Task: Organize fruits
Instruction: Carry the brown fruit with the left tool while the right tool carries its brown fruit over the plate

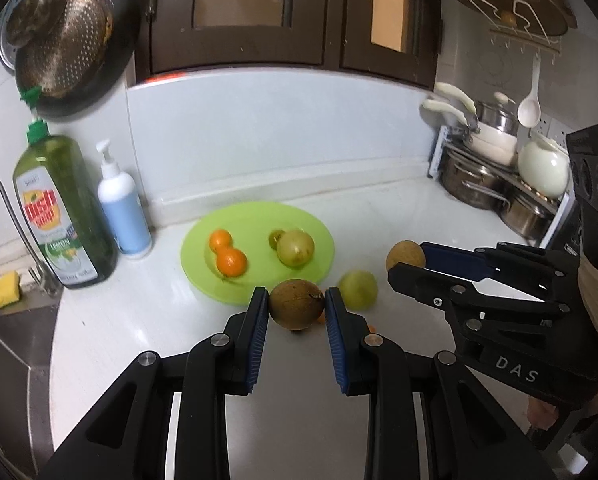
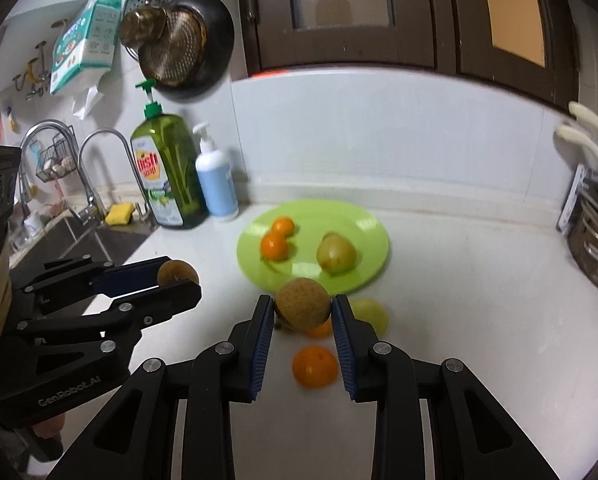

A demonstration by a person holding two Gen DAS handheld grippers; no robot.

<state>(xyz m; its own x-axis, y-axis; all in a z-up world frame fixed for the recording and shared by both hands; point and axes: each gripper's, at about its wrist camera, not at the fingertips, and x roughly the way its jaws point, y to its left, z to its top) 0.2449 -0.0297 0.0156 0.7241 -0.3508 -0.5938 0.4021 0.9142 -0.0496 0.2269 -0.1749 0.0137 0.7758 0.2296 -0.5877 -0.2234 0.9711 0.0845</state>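
A green plate [image 1: 311, 222] [image 2: 355, 216] on the white counter holds two oranges [image 1: 227, 254] [image 2: 277, 240], a yellow-green pear [image 1: 296, 247] [image 2: 335, 255] and a small green fruit [image 1: 276, 238]. My left gripper [image 1: 297, 306] [image 2: 179, 276] is shut on a brown round fruit [image 1: 296, 304] [image 2: 177, 272] above the counter, near the plate's front rim. My right gripper [image 2: 303, 306] [image 1: 407, 260] is shut on another brown round fruit [image 2: 303, 303] [image 1: 405, 256]. A yellow-green fruit [image 1: 358, 290] [image 2: 373, 314] and two oranges [image 2: 314, 366] lie on the counter.
A green dish soap bottle [image 1: 59, 208] [image 2: 167, 172] and a white-blue pump bottle [image 1: 123, 208] [image 2: 215, 180] stand left of the plate. A sink [image 2: 79, 240] with taps is at left. A rack of steel pots [image 1: 495, 176] stands at right.
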